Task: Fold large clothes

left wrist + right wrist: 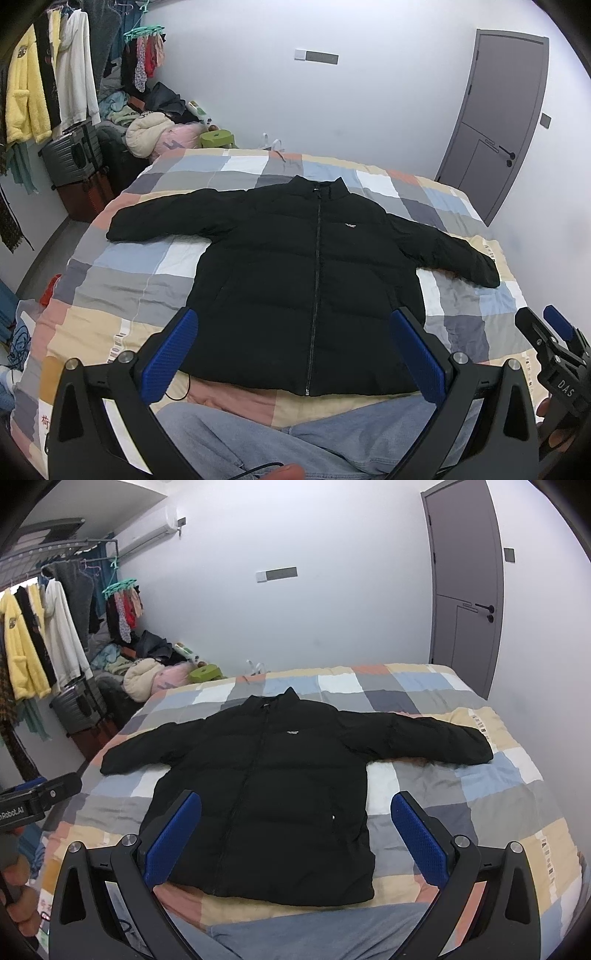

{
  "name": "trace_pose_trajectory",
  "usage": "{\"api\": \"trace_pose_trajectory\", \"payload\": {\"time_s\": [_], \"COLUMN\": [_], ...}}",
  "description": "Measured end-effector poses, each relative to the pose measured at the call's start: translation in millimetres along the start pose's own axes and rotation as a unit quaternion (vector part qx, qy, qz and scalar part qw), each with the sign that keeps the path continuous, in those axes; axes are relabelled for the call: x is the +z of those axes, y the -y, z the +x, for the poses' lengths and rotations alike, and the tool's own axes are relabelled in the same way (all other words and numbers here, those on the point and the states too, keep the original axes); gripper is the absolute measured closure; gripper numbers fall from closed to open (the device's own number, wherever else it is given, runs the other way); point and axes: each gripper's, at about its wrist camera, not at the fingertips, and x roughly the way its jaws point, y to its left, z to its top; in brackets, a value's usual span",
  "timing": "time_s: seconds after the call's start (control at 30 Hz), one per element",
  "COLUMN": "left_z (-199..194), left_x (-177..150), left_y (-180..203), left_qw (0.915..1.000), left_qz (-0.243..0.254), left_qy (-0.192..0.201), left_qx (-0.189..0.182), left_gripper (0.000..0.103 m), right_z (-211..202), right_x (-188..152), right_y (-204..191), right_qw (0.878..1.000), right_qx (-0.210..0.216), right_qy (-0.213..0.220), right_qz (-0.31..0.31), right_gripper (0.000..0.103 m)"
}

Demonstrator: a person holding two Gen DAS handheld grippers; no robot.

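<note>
Two grippers, left gripper (pixel 295 354) and right gripper (pixel 295 834), both spread wide, grasping nothing, above near bed (pixel 122 266) edge; black jacket (pixel 303 280) flat, sleeves outstretched.

"das" on right gripper (pixel 554 332)

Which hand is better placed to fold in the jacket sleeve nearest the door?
Probably the right tool: the black puffer jacket lies flat, and that sleeve stretches toward its side. Both tools, left included, hang open above the hem.
</note>
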Motion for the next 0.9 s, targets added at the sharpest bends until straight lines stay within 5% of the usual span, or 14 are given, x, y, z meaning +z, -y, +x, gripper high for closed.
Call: {"api": "trace_pose_trajectory", "payload": {"time_s": [0.53,0.9], "left_z": [6,45], "left_x": [2,20], "left_y": [-6,-3], "left_qw": [0.9999,0.9998], "left_qz": [-0.007,-0.018], "left_qy": [0.005,-0.002], "left_qx": [0.005,-0.007], "left_gripper": [0.000,0.000], "right_z": [21,67], "right_x": [3,22], "right_y": [15,49], "right_qw": [1.000,0.999], "right_qx": [0.012,-0.002], "right_qy": [-0.017,-0.036], "right_qz": [0.008,0.026], "right_gripper": [0.000,0.000]}}
